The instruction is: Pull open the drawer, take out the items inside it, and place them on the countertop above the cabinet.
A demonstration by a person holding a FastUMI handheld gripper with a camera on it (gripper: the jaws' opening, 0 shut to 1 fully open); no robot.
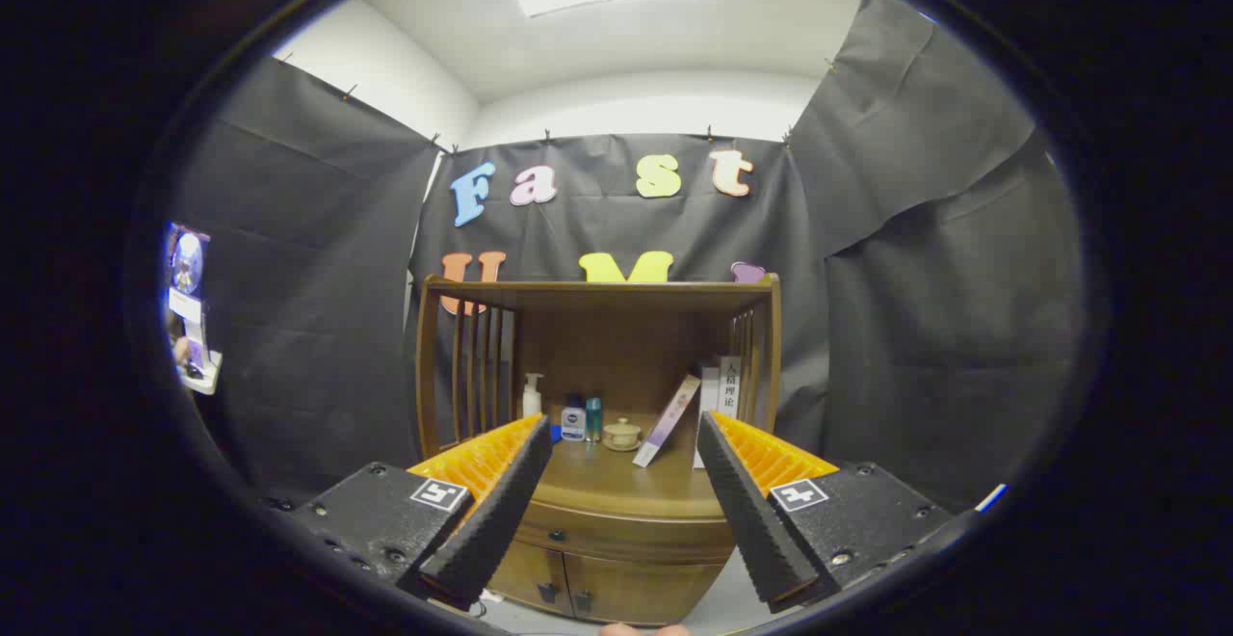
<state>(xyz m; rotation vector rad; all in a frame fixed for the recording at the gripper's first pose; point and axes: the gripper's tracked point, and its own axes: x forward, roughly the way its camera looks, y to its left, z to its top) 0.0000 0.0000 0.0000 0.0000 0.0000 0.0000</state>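
A brown wooden cabinet (pixel 616 530) stands some way beyond my fingers, against the booth's black wall. Its curved drawer front (pixel 626 528) sits flush under the countertop (pixel 616 482), and nothing of the drawer's inside shows. Two small doors (pixel 602 590) with dark handles lie below the drawer. My gripper (pixel 621 434) is open, its fingers spread wide to either side of the countertop, with nothing between them and well short of the cabinet.
Against the shelf's back stand a white pump bottle (pixel 531 395), a small white bottle (pixel 573 421), a slim teal bottle (pixel 593 419) and a lidded jar (pixel 621 435). A leaning flat box (pixel 667 421) and upright books (pixel 722 393) fill the right side. A slatted hutch (pixel 597 285) roofs the countertop.
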